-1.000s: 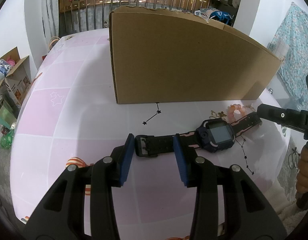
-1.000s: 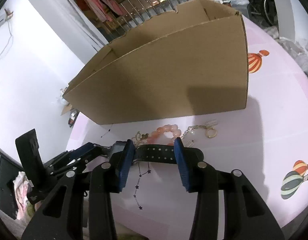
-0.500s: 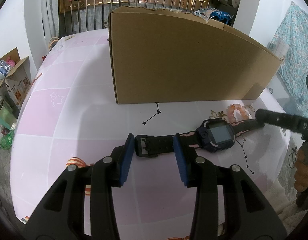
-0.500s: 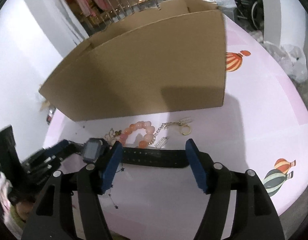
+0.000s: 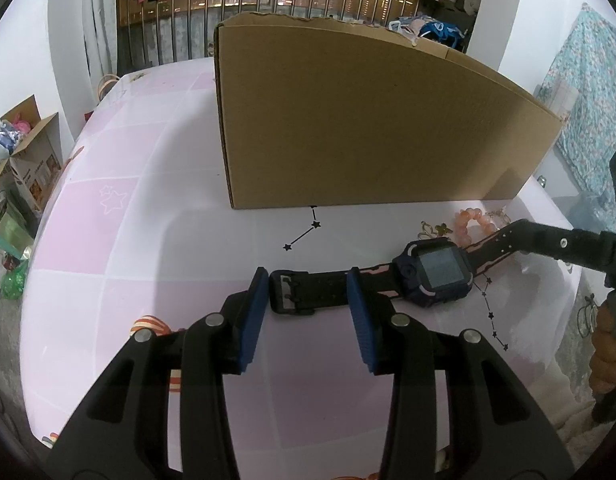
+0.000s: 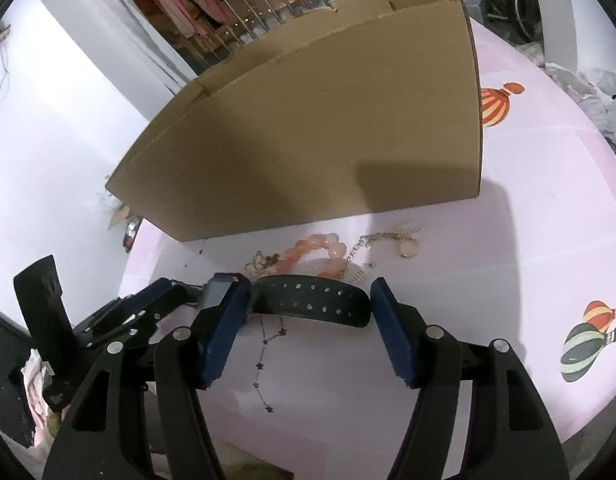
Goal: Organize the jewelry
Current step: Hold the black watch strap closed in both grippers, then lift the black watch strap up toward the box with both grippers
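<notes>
While both hand-held grippers gape unclamped around one watch, one bead bracelet, one cardboard box.

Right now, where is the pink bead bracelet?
In the right wrist view the bracelet lies on the table, between the box and the watch strap, with a small gold ring to its right.

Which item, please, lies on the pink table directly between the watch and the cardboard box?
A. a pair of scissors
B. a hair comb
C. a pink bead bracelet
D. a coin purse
C: the pink bead bracelet lies on the table just beyond the watch, in front of the cardboard box.
</notes>
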### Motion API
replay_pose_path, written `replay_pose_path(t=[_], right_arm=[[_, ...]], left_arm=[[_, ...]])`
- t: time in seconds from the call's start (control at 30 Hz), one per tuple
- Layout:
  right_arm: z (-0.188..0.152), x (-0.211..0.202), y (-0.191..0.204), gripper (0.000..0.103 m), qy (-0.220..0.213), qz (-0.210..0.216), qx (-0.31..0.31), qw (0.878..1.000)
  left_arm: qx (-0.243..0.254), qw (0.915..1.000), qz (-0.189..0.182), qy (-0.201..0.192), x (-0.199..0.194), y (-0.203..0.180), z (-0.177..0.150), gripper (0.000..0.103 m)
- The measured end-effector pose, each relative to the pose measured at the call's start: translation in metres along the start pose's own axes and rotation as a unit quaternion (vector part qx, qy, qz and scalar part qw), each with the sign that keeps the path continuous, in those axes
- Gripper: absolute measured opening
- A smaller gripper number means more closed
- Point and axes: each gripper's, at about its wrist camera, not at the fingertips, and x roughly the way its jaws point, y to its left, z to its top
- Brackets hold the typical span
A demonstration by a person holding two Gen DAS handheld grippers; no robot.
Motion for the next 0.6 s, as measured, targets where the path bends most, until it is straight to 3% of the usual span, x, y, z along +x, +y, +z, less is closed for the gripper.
replay_pose_path(t=[0.17,0.33,0.4,0.6], right_arm=[[0.0,0.001,-0.005,0.05,-0.005,0.009,0.017,1.0],[-0.001,0.002,0.002,0.028,-0.008,0.019,0.009,1.0],[-0.001,0.003,0.007,0.023,-0.009,0.02,0.001,1.0],[0.0,0.001,0.008,0.02,-0.013,0.019,-0.009,1.0]], left_arm=[[0.002,1.0,0.0,0.0,-0.001,0.0,-0.001,0.037],[0.006,1.0,0.002,-0.001,-0.001,0.0,-0.001,0.037],[0.009,0.9999,0.007,-0.001,-0.001,0.0,-0.001,0.033],[0.003,1.0,0.008,0.001,-0.002,0.005,0.001,0.023]])
